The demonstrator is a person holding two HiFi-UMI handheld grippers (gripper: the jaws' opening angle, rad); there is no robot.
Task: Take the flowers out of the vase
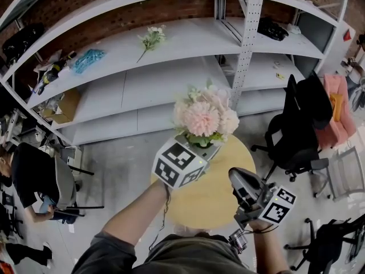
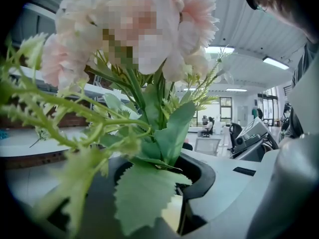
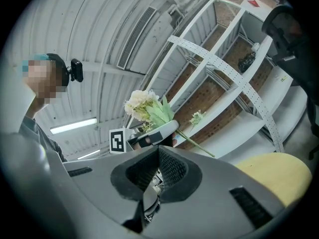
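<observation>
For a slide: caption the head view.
Left tongs grip a pink flower bunch over the round yellow table; right tongs shut, empty.

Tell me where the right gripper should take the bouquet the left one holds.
Probably the bare stem sticking out below the left gripper, from underneath: it is thin and exposed, while blooms and leaves above spread wide. The right gripper is shut; open it first.

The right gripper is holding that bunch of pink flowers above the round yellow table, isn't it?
No, the left gripper holds the bunch of pink flowers above the round yellow table; the right gripper is shut and empty. The head view shows it.
</observation>
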